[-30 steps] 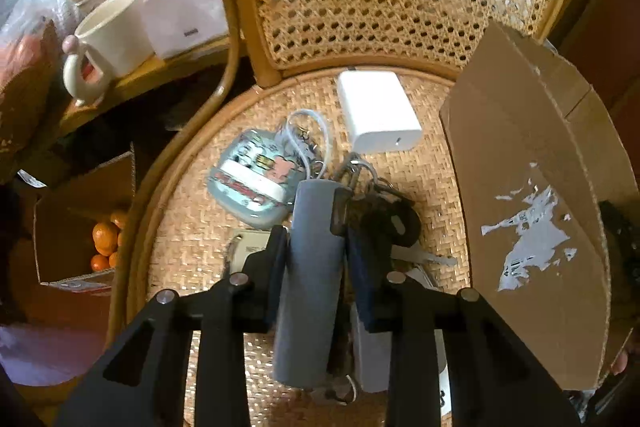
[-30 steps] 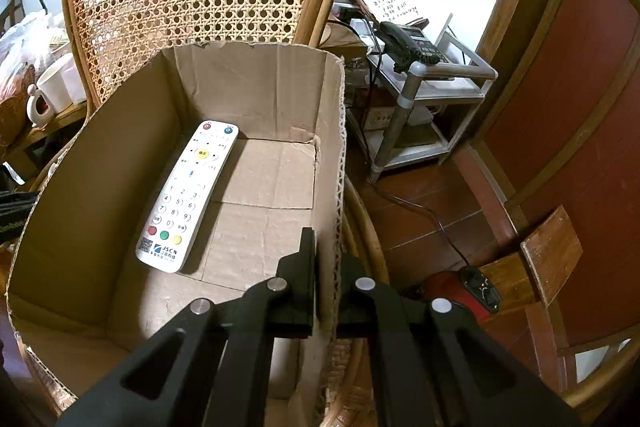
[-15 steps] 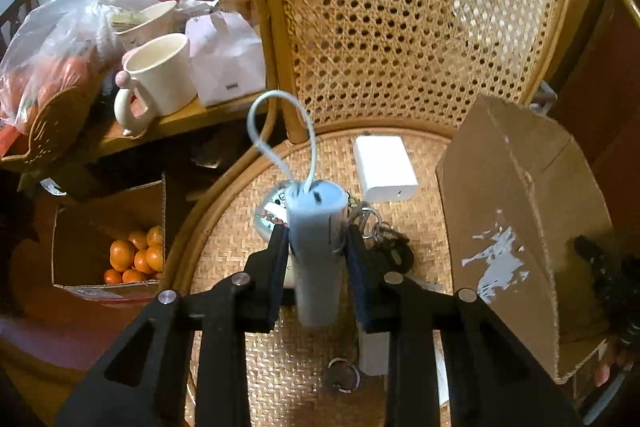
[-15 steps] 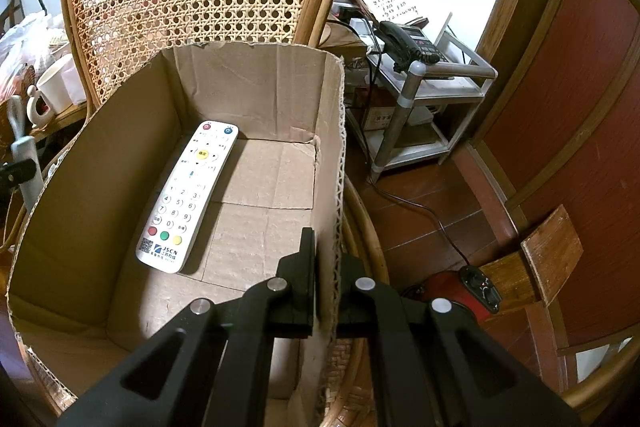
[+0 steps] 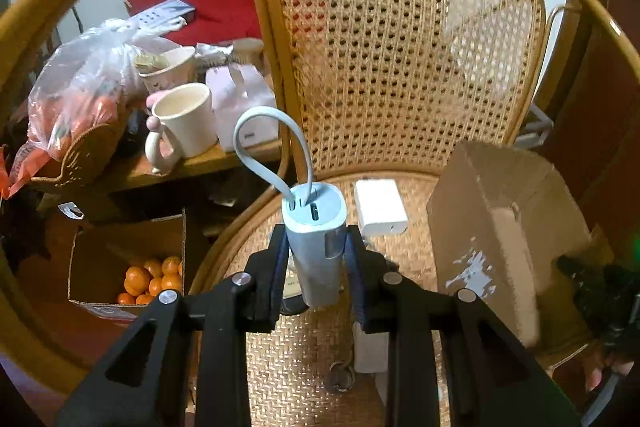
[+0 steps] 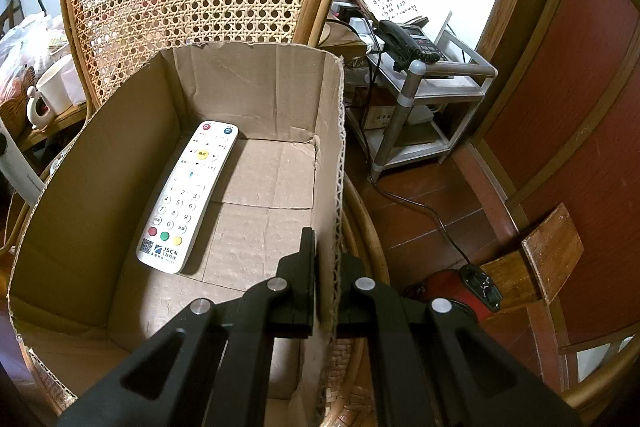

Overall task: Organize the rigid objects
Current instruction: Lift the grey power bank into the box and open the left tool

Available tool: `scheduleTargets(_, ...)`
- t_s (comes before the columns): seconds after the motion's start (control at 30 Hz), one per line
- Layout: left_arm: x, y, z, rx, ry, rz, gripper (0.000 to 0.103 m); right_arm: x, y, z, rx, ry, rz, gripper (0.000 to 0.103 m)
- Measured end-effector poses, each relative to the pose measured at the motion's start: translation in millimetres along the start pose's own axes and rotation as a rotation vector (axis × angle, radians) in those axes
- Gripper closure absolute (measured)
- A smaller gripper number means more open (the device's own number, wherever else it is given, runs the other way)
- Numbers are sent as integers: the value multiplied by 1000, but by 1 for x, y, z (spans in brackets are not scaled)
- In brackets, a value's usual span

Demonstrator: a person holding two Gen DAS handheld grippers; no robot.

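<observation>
Left tool (image 5: 316, 259) has its blue pads clamped on a pale blue power bank (image 5: 318, 243), jaws only narrowly apart to fit its body, and the thing is up in the air above the rattan chair seat (image 5: 288, 355). Port end faces away from the camera, with a short looped cable (image 5: 272, 147) arching out of the top. Down on the seat, a white charger block (image 5: 380, 207) lies just beyond the power bank, and a key ring (image 5: 340, 379) sits nearer the camera, partly hidden by the tool's fingers. To the right stands the cardboard box (image 5: 500, 219), resting on the seat.

Over on the other side, the right tool (image 6: 324, 283) is pinched tight on the box's right-hand wall (image 6: 338, 187), one finger inside, one outside, nothing else in its grip. Inside the box, a white remote control (image 6: 186, 199) lies flat on the floor, along the left wall, buttons up. At the left edge of that view there's a pale rounded object, possibly the power bank, though it's too cropped to be sure. A cream mug (image 5: 184, 123) stands on the side surface (image 5: 208, 161) beyond the chair arm.
</observation>
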State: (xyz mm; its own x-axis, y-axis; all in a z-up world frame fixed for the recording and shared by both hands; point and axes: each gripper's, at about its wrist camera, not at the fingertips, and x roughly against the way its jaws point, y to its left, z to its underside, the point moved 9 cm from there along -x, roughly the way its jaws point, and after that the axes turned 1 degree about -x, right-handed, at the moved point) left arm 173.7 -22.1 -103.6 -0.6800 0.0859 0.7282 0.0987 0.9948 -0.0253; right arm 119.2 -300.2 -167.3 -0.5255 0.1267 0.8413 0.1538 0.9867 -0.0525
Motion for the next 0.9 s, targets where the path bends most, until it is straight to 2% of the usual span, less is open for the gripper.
scheduleTargets(0.17,28,-11,-13,-4,-110,39,77,0,0,0,0,0,0,97)
scheduleTargets(0.3,55,-29,-21,-6,-207,113,77,0,0,0,1,-1,0,97)
scheduleTargets(0.57,85,-72,-27,-29,-301,265,77,0,0,0,1,-1,0,97)
scheduleTargets(0.67,87,-88,-22,-32,-284,325,77,0,0,0,1,-1,0,97)
scheduleTargets(0.9,74,-130,2,-64,-160,442,77,0,0,0,4,-3,1,97)
